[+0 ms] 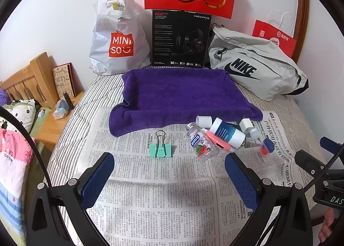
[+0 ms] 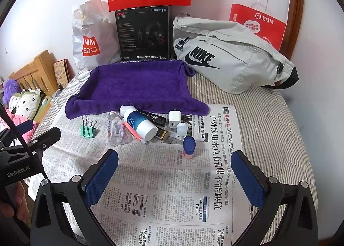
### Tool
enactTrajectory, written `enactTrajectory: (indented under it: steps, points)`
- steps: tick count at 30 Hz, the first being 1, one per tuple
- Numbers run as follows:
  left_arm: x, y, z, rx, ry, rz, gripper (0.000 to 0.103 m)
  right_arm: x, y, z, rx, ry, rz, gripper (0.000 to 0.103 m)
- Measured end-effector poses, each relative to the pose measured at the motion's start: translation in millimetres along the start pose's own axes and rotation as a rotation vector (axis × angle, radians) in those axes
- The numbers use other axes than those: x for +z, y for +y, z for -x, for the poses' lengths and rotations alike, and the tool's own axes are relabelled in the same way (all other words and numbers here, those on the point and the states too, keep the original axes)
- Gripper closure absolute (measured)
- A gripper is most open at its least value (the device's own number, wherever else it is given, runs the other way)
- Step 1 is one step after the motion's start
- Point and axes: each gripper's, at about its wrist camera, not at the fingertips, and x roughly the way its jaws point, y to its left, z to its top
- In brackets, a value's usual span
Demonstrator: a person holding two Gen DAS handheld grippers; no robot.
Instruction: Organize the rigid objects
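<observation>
Green binder clip (image 1: 161,148) just ahead of the wide-open, empty left tool (image 1: 169,174), seemingly flat on newspaper (image 1: 150,203).

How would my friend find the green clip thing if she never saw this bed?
Start at the purple towel, then look just in front of it on the newspaper. The mint-green binder clip lies alone, left of the cluttered bottles, with two silver wire handles.
</observation>
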Motion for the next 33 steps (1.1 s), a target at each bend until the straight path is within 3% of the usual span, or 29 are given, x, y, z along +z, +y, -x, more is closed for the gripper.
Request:
enactTrajectory:
  steps: [33]
  points:
    - [-3.5,0.4,-2.3,0.004,0.011,0.001,0.0,-1.8,5.3,-0.1,-0.004,0.0,0.015,0.0]
